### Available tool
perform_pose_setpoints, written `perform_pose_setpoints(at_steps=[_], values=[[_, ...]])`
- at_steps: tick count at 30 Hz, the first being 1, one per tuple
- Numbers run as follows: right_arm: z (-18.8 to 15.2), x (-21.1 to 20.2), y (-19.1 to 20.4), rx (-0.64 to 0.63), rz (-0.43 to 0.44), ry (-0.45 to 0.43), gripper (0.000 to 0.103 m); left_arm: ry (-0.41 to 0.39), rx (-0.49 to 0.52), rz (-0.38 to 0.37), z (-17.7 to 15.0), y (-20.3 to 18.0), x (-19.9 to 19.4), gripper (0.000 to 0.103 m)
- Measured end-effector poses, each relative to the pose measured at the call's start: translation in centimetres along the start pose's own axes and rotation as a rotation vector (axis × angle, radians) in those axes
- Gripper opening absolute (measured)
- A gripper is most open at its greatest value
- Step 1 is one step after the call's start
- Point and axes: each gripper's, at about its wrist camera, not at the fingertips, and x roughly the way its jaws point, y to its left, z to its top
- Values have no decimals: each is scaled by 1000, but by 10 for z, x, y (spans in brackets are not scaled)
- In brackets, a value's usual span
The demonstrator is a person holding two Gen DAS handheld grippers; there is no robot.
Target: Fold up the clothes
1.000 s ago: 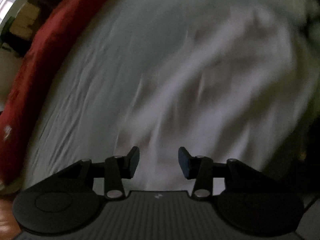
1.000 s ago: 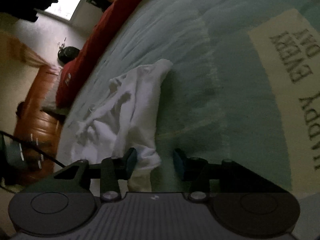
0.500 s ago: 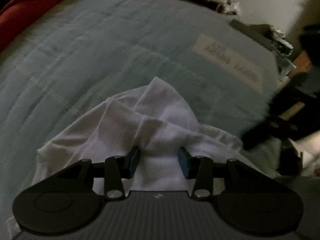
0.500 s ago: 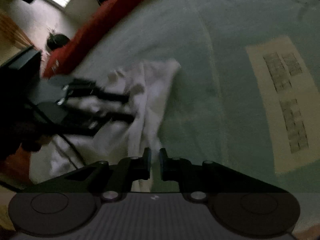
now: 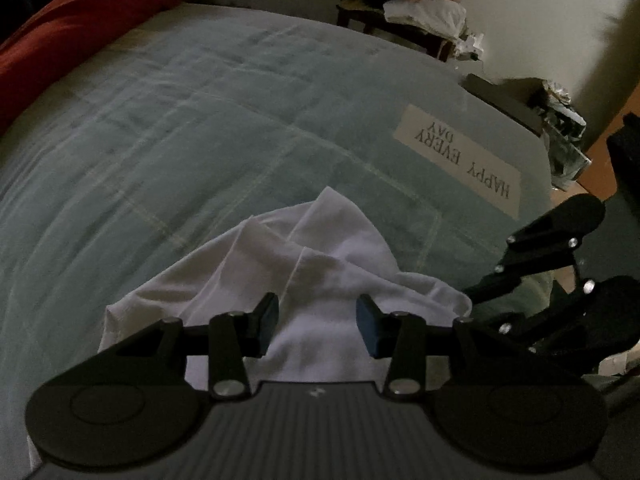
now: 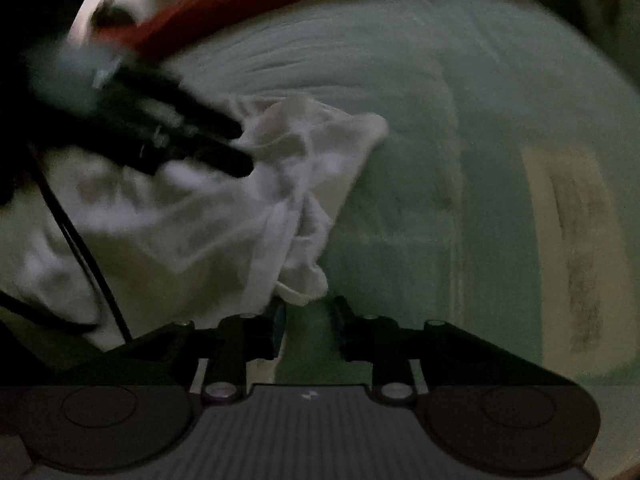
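— Two grippers are working around one white garment (image 5: 320, 264), which is lying rumpled on the pale green bedcover (image 5: 168, 128), on the side nearer the cameras. Starting closest: the left gripper (image 5: 317, 322) is hovering over the near part of the garment with its jaws standing apart, nothing between them.

— And the right gripper (image 6: 310, 322)?

— Its jaws are also standing apart, just short of the garment's lower corner, and holding nothing. That view is blurring, so how close the tips are sitting to the cloth is hard to tell.

— What is worrying you, then?

— The garment is bunching in several overlapping layers. My guess is that a pinch taken in the middle of it would be catching more than one layer, or the bedcover underneath, so any fold would be dragging creases along instead of laying flat. Thin cloth like this could also be slipping out of a shallow grip.

— Anything further out?

— Both grippers are crowding the same side of the garment, so they could be bumping each other. Beyond the garment a printed label (image 5: 460, 160) is sitting on the bedcover, and past that a red blanket (image 5: 80, 28) is running along the far edge; neither is getting in the way.
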Motion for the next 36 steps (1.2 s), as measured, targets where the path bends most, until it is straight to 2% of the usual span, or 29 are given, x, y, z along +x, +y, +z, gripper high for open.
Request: perform_pose_setpoints(at_steps=[3, 8, 10, 14, 17, 20, 22, 24, 25, 28, 33, 36], values=[[4, 6, 16, -111, -52, -7, 32, -36, 5, -20, 8, -3, 3, 44], [0, -4, 7, -104, -14, 28, 38, -98, 22, -46, 24, -8, 9, 44], [2, -7, -4, -51, 28, 5, 43, -127, 53, -31, 37, -8, 14, 44], [5, -13, -27, 58, 112, -43, 44, -93, 81, -13, 64, 4, 37, 44], [8, -18, -44, 140, 175, -79, 46, -64, 123, -6, 74, 7, 40, 42], [10, -22, -61, 222, 239, -114, 53, -50, 128, -29, 70, 12, 30, 44], [12, -25, -73, 277, 281, -138, 60, -28, 94, -21, 62, 19, 26, 43], [16, -15, -88, 346, 344, -157, 62, -10, 53, -18, 53, 25, 23, 43], [20, -3, -94, 382, 382, -149, 63, -6, 30, -22, 49, 28, 21, 43], [29, 31, -104, 414, 423, -122, 63, -7, -21, -23, 38, 36, 12, 43], [54, 62, -108, 432, 524, -132, 64, -3, -89, -15, 24, 45, 2, 43], [66, 74, -106, 417, 571, -79, 64, 1, -122, -19, 16, 48, -3, 43]])
